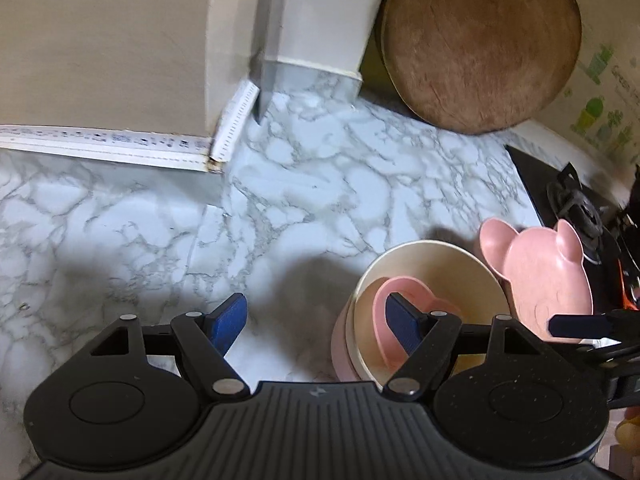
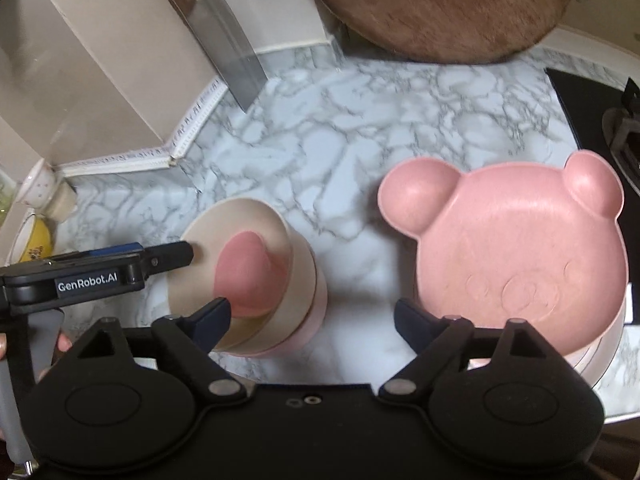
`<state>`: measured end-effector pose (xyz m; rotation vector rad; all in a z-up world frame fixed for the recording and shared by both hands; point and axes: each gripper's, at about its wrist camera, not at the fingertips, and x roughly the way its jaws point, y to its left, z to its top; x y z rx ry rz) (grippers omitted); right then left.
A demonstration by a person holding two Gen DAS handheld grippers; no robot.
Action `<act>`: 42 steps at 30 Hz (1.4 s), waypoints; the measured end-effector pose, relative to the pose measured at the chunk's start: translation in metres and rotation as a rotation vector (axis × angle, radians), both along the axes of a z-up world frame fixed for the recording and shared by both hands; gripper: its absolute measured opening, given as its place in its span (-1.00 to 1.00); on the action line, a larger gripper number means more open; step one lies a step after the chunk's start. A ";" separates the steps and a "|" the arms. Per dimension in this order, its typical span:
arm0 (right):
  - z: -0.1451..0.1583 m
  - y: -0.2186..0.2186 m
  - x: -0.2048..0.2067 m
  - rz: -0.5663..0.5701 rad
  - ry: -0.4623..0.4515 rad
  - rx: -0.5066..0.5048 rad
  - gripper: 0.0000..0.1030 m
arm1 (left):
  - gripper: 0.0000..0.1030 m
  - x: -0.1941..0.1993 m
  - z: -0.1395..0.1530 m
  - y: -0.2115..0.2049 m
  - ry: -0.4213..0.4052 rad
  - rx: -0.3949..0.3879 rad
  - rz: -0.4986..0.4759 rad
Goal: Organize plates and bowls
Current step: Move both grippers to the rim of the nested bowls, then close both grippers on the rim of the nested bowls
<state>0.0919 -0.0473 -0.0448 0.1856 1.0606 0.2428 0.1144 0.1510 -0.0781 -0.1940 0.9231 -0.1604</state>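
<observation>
Both tongs released, nothing gripped. Left tongs (image 1: pixel 316 324) hover beside cream bowl stack (image 2: pixel 256 280) holding pink heart dish (image 2: pixel 246 276). Bear plate (image 2: pixel 520 256) right of right tongs (image 2: pixel 312 320), on table (image 2: pixel 320 152). Likely next: centre pads on rim, squeeze gently, lift level.

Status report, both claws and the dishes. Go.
Left claw open beside the stacked bowls. Right claw open, empty, between stack and bear plate. Pink heart dish sits in top bowl. Nothing blocking.
</observation>
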 end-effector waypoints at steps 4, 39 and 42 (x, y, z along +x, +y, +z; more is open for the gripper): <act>-0.010 0.009 0.004 -0.003 0.041 -0.001 0.55 | 0.48 0.006 -0.006 -0.002 0.008 -0.006 -0.024; -0.035 0.040 0.023 0.029 0.116 0.033 0.24 | -0.29 0.024 -0.034 -0.011 0.113 -0.096 -0.074; -0.034 0.034 0.023 0.003 0.118 0.053 0.24 | -0.33 0.023 -0.034 -0.013 0.110 -0.095 -0.076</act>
